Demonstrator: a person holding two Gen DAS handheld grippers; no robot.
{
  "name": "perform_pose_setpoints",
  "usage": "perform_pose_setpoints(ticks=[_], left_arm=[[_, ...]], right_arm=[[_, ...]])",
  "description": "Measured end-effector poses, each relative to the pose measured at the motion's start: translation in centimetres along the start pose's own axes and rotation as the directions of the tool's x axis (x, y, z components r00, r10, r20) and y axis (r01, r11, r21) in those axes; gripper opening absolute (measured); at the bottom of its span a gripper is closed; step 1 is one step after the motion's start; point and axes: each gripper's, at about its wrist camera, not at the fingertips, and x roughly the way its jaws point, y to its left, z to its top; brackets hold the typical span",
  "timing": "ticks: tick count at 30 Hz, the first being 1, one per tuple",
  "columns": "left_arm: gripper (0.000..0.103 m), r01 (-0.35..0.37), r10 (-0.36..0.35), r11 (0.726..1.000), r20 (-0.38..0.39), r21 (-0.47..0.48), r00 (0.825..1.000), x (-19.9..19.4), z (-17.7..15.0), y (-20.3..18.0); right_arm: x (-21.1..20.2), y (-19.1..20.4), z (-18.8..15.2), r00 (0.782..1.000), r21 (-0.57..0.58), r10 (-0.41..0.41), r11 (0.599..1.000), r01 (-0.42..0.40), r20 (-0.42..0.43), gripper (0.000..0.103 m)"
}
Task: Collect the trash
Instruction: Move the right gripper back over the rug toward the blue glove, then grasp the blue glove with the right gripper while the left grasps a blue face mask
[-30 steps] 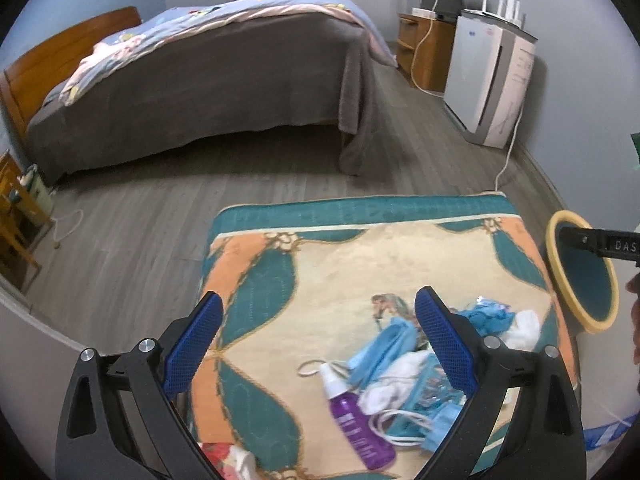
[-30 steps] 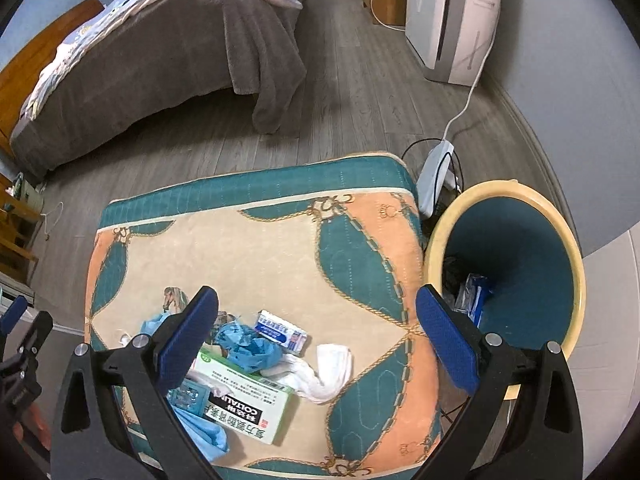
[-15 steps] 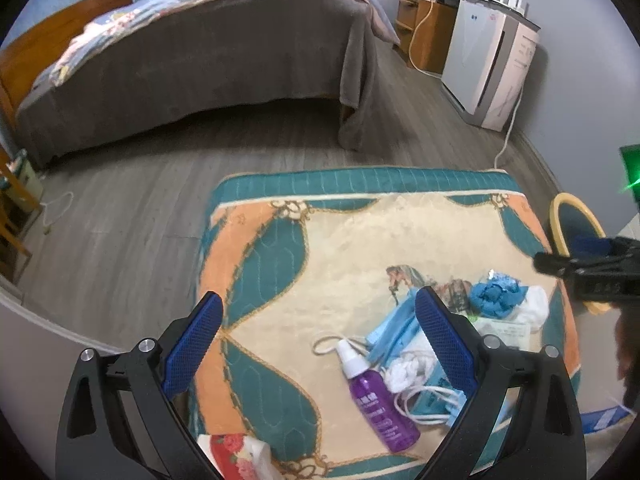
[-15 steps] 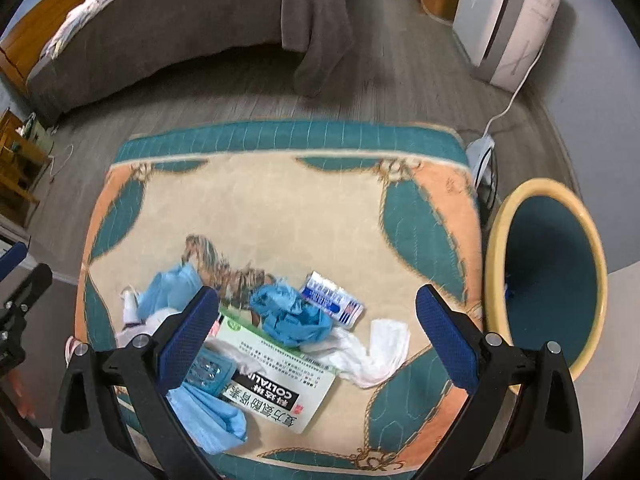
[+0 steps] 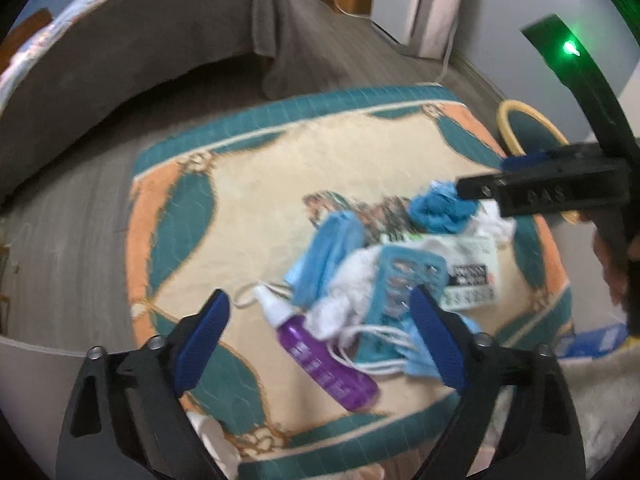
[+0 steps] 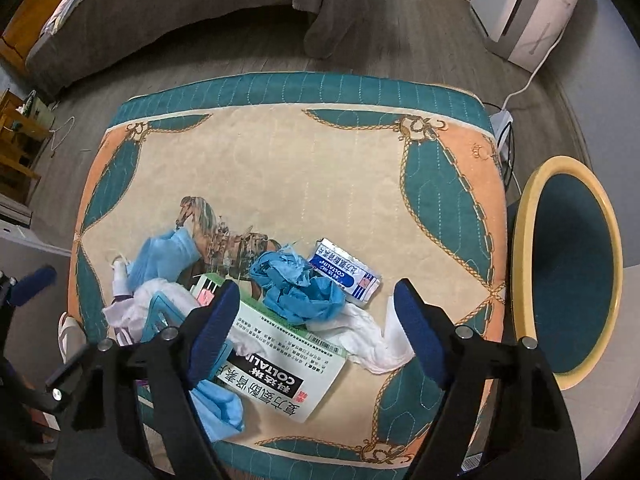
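Note:
A pile of trash lies on the patterned tablecloth (image 6: 320, 160): a crumpled blue glove (image 6: 298, 284), white tissue (image 6: 360, 332), a green-and-white medicine box (image 6: 288, 360), a small blue-and-white box (image 6: 346, 276) and blue face masks (image 6: 168, 256). My right gripper (image 6: 316, 300) hangs just above the glove and tissue. Its jaws are closing, and the pads touch nothing. In the left wrist view, my left gripper (image 5: 320, 320) hovers over a purple spray bottle (image 5: 328, 360), a teal basket (image 5: 404, 280) and tissue (image 5: 352, 296). Its jaws are closing too, gripping nothing. The right gripper (image 5: 540, 192) also shows there, over the glove (image 5: 436, 208).
A teal bin with a yellow rim (image 6: 520, 240) stands just right of the table. A bed (image 6: 160, 8) is across the wooden floor, with a white appliance (image 6: 524, 12) and its cable at the far right. Wooden furniture (image 6: 16, 140) sits at the left edge.
Both grippers have dropped closer to the trash pile and tilted downward. Both pairs of jaws have narrowed slightly. The right gripper now reaches over the blue glove in the left wrist view.

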Motion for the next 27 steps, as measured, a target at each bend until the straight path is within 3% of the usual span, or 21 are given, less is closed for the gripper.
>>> perform_pose_setpoints(ticks=[5, 11, 18, 20, 27], left_arm=[[0.078, 0.004, 0.000, 0.999, -0.083, 0.053, 0.997, 0.9, -1.2, -0.3], [0.072, -0.064, 0.082, 0.990, -0.146, 0.124, 0.986, 3.5, -2.0, -0.6], [0.059, -0.096, 0.104, 0.981, -0.040, 0.169, 0.994, 4.0, -0.9, -1.4], [0.056, -0.098, 0.099, 0.986, 0.000, 0.137, 0.995, 3.9, -0.3, -1.3], [0.054, -0.100, 0.097, 0.994, 0.079, 0.038, 0.992, 2.6, 0.8, -0.2]], right_arm=[[-0.2, -0.4, 0.1, 1.000, 0.017, 0.011, 1.000, -0.011, 0.002, 0.078], [-0.1, -0.5, 0.1, 1.000, 0.018, 0.007, 1.000, -0.007, -0.001, 0.078], [0.8, -0.5, -0.1, 0.998, 0.049, 0.053, 0.997, -0.052, -0.023, 0.077], [1.3, -0.7, -0.1, 0.997, 0.078, 0.072, 0.995, -0.070, -0.025, 0.068], [3.4, -0.3, -0.2, 0.998, 0.081, 0.043, 0.996, -0.039, -0.056, 0.059]])
